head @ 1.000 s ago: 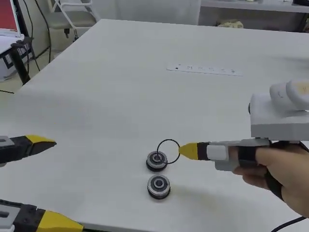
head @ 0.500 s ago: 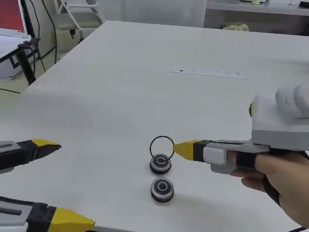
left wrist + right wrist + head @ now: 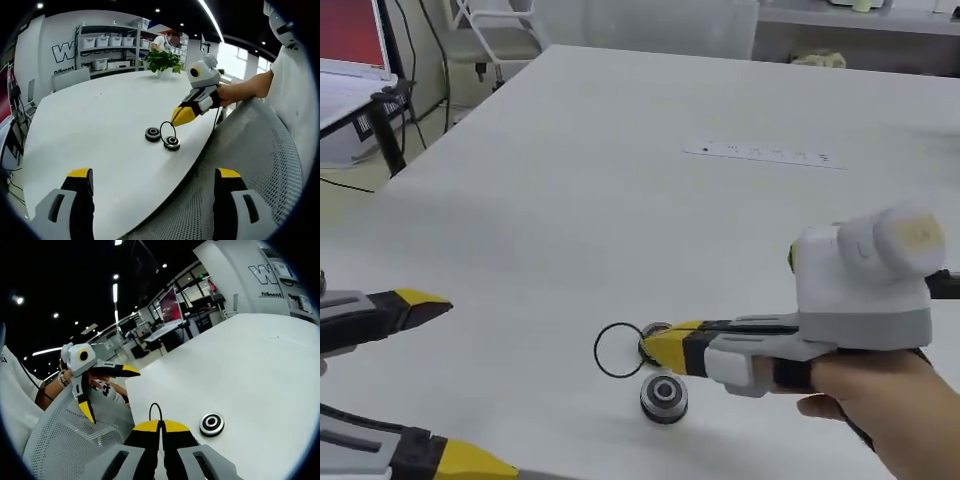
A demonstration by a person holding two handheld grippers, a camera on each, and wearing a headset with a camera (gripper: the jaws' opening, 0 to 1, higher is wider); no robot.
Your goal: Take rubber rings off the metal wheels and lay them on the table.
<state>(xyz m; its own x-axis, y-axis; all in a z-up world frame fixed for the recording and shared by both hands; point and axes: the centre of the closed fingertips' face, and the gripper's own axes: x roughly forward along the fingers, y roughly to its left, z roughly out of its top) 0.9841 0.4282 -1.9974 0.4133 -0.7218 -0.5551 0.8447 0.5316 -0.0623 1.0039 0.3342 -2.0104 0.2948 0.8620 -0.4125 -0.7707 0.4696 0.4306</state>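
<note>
My right gripper (image 3: 655, 348) is shut on a thin black rubber ring (image 3: 620, 350), which hangs free just left of the two metal wheels. The far wheel (image 3: 657, 329) is partly hidden behind the yellow tips; the near wheel (image 3: 664, 397) stands on the white table (image 3: 620, 200). In the right gripper view the ring (image 3: 156, 411) sticks up from the shut gripper (image 3: 160, 426), with one wheel (image 3: 212, 424) to the right. My left gripper (image 3: 460, 385) stands open at the near left, well clear of the wheels (image 3: 152, 133) (image 3: 171, 143).
A flat white strip (image 3: 763, 153) lies farther back on the table. The table's near edge runs just below the wheels. A mesh chair back (image 3: 250, 165) sits beside the table edge. A red screen (image 3: 345, 35) and a chair stand off to the left.
My right gripper has carried the ring away from above the far wheel, down and to the left of both wheels. The left gripper has stayed open in place.
</note>
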